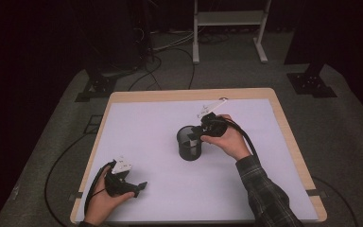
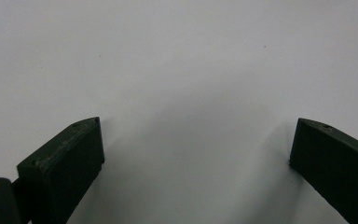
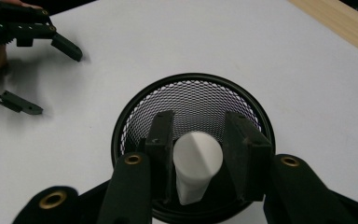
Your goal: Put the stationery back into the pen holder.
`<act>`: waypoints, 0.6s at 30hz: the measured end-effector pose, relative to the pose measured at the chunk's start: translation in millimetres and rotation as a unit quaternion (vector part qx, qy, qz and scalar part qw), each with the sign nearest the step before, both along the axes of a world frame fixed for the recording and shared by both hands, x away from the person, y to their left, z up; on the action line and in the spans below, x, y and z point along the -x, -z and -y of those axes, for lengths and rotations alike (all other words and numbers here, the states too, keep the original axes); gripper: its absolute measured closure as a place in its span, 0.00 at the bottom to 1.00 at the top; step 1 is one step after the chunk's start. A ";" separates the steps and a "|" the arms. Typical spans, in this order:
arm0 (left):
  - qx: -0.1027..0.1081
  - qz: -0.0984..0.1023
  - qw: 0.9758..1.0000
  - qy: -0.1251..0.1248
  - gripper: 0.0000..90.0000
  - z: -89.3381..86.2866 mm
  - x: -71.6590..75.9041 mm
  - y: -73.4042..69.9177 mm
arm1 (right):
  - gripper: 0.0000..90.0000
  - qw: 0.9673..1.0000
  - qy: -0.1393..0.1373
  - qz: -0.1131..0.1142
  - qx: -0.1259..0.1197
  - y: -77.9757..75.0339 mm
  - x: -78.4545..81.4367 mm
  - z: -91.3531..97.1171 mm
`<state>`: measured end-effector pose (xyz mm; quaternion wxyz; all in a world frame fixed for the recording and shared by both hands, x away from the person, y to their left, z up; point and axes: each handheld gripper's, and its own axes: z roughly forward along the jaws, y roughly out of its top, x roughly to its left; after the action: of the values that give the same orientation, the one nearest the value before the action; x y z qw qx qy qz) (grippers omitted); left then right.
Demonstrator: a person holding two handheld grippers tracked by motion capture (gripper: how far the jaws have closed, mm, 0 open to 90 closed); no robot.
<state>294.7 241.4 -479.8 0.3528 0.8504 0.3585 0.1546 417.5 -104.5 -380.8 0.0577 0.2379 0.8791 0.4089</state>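
The right gripper (image 3: 196,161) clamps a white cylinder (image 3: 196,168) directly above the black mesh cup (image 3: 135,112), apparently to drop it in, while the left gripper (image 1: 139,187), open and empty, rests on the tabletop (image 1: 160,113) well left of the cup.

Quick count, pretty sparse setup: 1 black wire-mesh cylindrical cup (image 1: 189,144), 1 white plastic cylinder-shaped piece (image 3: 196,163) sitting btw the right black handheld gripper's (image 3: 198,154) jaws. 2 of those grippers total, other one is the left black handheld gripper (image 1: 131,187), w/ 2 jaws each. 1 wooden-edged table w/ white top (image 1: 160,118). 2 hands on them.
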 end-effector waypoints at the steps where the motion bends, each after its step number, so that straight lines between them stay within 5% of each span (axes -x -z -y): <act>1: 0.000 0.000 1.000 0.000 0.02 0.0 0.0 0.0 | 0.69 1.000 0.000 0.000 -0.003 -0.9 0.4 0.4; 18: 0.000 0.001 1.000 0.000 0.02 0.1 -0.1 0.0 | 0.67 1.000 0.004 0.013 -0.014 -16.3 8.9 19.6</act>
<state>294.9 241.3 -479.8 0.3531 0.8501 0.3584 0.1553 408.6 -124.1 -364.6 0.0671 0.2367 0.8714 0.4244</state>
